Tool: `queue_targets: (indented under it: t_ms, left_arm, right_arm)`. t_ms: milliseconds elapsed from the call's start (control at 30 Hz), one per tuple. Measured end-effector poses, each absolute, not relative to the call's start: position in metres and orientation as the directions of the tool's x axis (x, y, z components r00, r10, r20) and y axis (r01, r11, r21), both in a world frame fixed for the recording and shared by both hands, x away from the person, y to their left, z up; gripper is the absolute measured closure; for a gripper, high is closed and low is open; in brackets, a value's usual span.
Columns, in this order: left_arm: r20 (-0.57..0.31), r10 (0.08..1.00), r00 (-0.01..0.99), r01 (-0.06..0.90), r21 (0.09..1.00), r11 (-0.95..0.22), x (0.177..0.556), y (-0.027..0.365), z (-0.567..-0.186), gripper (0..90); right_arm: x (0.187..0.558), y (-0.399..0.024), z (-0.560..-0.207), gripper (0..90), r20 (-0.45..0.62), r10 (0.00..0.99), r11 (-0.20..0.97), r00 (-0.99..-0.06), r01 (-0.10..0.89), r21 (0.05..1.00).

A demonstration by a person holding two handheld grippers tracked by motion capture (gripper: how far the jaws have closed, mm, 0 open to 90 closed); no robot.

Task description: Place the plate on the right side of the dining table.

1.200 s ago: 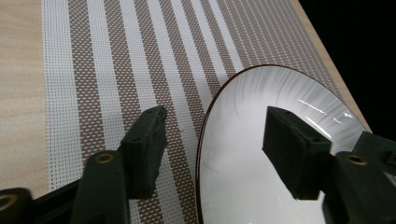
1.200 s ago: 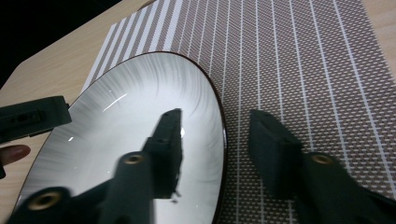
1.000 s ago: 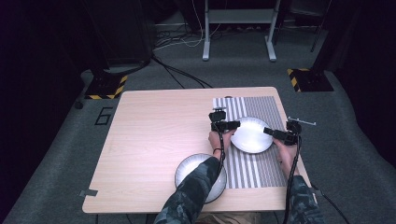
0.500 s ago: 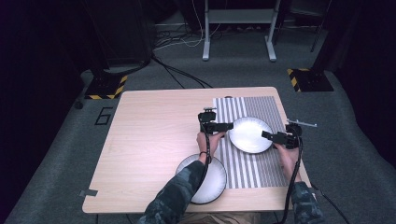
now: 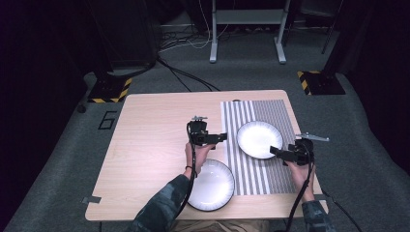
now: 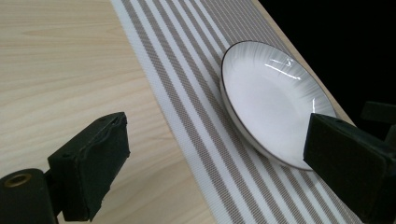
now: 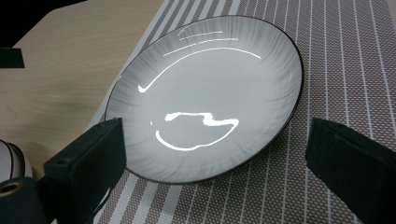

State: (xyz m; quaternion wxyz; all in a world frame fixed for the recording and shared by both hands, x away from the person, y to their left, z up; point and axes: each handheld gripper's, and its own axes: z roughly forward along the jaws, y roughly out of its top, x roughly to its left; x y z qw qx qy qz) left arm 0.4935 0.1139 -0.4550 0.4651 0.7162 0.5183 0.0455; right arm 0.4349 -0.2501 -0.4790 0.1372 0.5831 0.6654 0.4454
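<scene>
Change: left hand-held gripper [image 5: 215,137] drawn back leftward off the far plate [image 5: 259,139], now over bare wood beside the mat; right hand-held gripper [image 5: 282,152] much where it was, at that plate's near right rim.
Worktop: pale wood-grain worktop [image 5: 154,145], rectangular, with a grey-and-white striped mat [image 5: 278,110] covering its right part, stripes running away from the person.
Room: dark; grey carpeted floor [image 5: 58,159], black cables [image 5: 186,77] trailing across it, metal stand legs [image 5: 246,31] at the back, yellow-and-black hazard-striped bases [image 5: 109,90] left and right.
Far plate: round, white with a dark rim, flat on the striped mat, open side up; no long axis to speak of.
Near plate: near plate [image 5: 212,186], same kind, at the front edge, straddling the mat's left border and the wood, partly under the left forearm.
Left hand-held gripper: jaws spread wide, nothing between them, aimed rightward toward the far plate, apart from it.
Right hand-held gripper: jaws spread wide, empty, aimed leftward at the far plate, close to its rim; contact not clear.
</scene>
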Motion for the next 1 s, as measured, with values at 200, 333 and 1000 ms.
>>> queue_targets:
  t_ms: [200,333,1000]
  left_arm:
    - [-0.367,0.803,0.469,0.667,0.743,-0.050,0.478,0.146,-0.455,4.8]
    - [-0.333,0.825,0.456,0.651,0.757,-0.055,0.468,0.172,-0.456,3.5]
    - [-0.227,0.910,0.348,0.702,0.707,-0.092,0.406,0.277,-0.505,1.7]
  right_arm:
    - [0.415,-0.241,-0.479,0.7,0.279,0.911,-0.022,-0.303,0.639,0.769]
    - [0.402,-0.237,-0.481,0.0,0.242,0.913,0.022,-0.329,0.630,0.776]
    - [0.363,-0.244,-0.509,0.0,0.204,0.922,0.068,-0.329,0.658,0.750]
